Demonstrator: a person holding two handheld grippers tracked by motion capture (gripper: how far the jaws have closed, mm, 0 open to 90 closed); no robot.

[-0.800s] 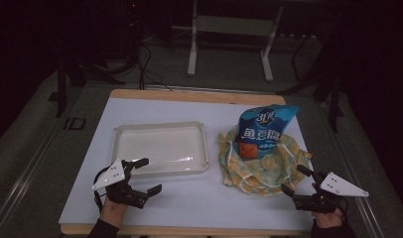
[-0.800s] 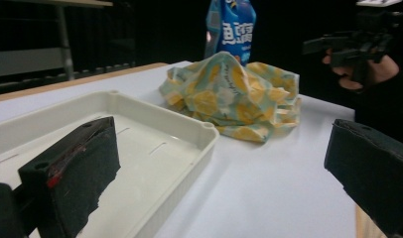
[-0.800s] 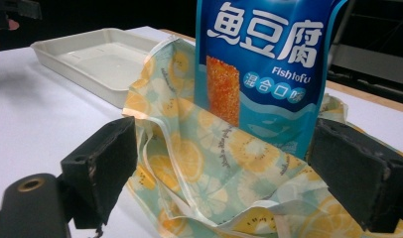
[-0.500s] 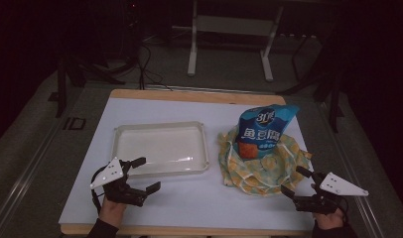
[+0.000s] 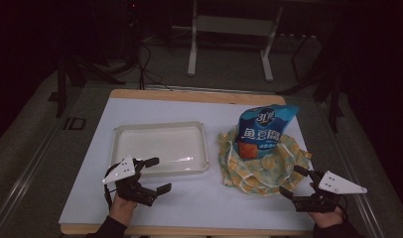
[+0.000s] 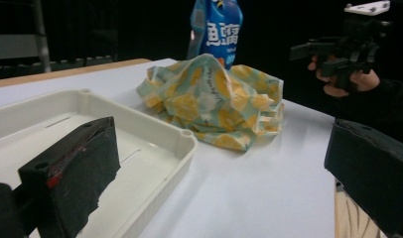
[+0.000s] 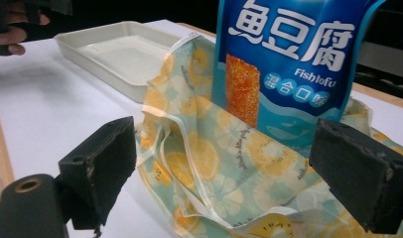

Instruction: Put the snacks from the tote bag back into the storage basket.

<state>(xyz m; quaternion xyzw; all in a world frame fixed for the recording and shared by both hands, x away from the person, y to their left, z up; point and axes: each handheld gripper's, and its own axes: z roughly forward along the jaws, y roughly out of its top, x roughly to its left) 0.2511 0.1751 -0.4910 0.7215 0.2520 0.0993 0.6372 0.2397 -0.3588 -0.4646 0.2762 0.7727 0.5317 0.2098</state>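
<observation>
Right gripper (image 5: 300, 184) jaws open, cloth bag (image 5: 261, 163) just ahead; left gripper (image 5: 151, 174) jaws open, empty, beside tray (image 5: 160, 147).

Blue snack bag (image 5: 265, 130), lemon-patterned pale green cloth bag (image 5: 261, 166), cream tray (image 5: 160, 147), white table (image 5: 209, 198).

Snack bag parked in a fruit-print bag

A blue fish tofu packet (image 5: 265, 130) is stood upright inside a crumpled yellow-and-teal fruit-print cloth bag (image 5: 261, 166), which is slumped on the white table's right side, just beside a cream tray.
</observation>
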